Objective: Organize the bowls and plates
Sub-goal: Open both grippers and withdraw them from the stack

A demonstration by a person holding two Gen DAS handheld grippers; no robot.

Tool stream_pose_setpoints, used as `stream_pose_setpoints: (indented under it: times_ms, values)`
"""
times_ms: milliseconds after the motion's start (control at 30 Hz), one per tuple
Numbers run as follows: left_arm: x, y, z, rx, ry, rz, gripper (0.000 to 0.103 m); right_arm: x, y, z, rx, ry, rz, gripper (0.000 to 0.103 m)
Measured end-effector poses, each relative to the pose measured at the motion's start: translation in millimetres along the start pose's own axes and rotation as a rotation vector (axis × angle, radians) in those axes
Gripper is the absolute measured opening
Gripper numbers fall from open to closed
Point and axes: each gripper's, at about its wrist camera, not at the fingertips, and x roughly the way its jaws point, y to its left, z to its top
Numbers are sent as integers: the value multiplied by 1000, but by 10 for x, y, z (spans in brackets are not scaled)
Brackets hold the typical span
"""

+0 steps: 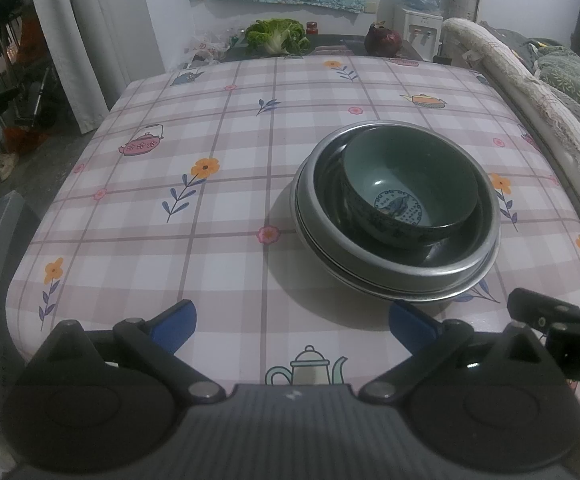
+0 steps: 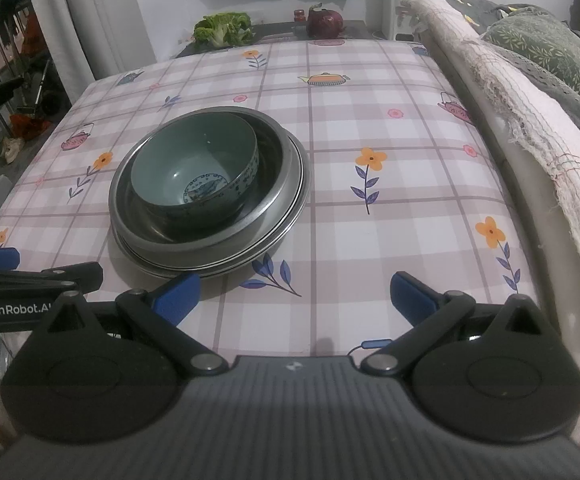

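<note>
Filling most of both frames, the surface (image 1: 218, 200) wears a plaid cloth printed with teapots and flowers. On it sits a stack of metal plates (image 1: 373, 280), right of centre in the left wrist view and left of centre in the right wrist view. A metal bowl (image 1: 485, 232) rests on the stack, and a green ceramic bowl (image 1: 405, 172) sits inside it, pushed toward one side. Along the bottom of each frame, the left hand-held gripper (image 1: 291, 326) and the right hand-held gripper (image 2: 294, 292) hang near the stack, each with blue fingers spread wide, holding nothing. At the top, beyond the far edge, lie a leafy cabbage (image 1: 278, 34) and a red onion (image 1: 383, 38).
</note>
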Motion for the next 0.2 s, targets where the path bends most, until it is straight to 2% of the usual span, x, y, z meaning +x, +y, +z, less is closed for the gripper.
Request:
stream_pose_setpoints:
  times_ms: [200]
  values:
    - [3,1,-1,0,0,0,103,5,-1,-1,3,1,0,102]
